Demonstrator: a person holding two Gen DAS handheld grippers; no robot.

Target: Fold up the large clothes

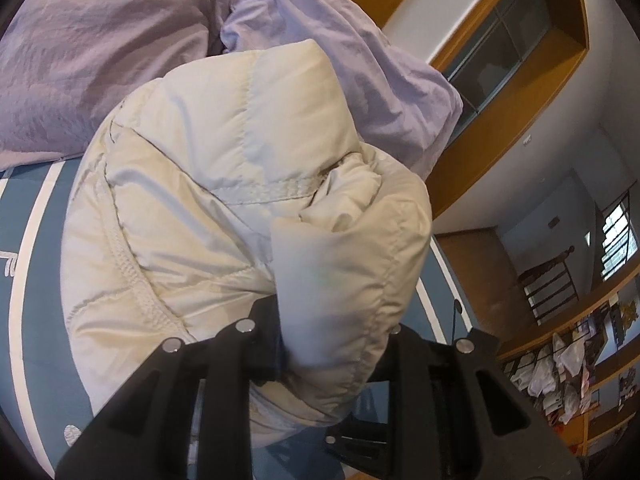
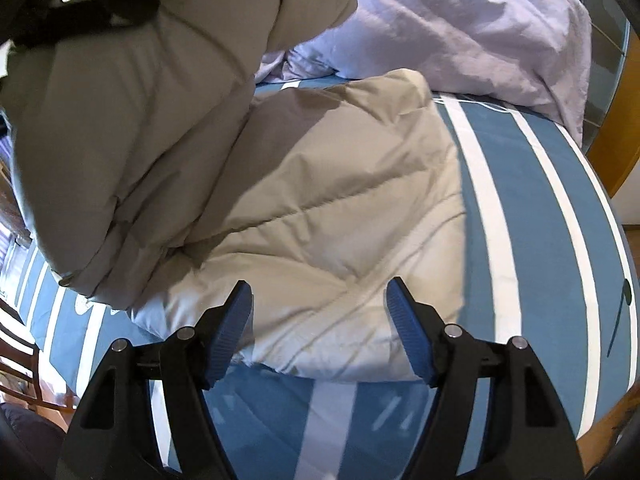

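On the striped bed sheet (image 2: 532, 184) lies a cream padded jacket (image 2: 320, 216), one part lifted and doubled over by our left gripper (image 1: 332, 344), whose jaws are pinched on a thick fold of it. Our right gripper (image 2: 320, 332) hangs over the flat lower part – jaws wide apart, holding nothing. We judge the jacket light, puffy and springy, its smooth shell likely to slip; a hold on a stitched seam or hem edge – not a bulging panel – should keep best. Lilac pillows (image 2: 460, 20) lie beyond.
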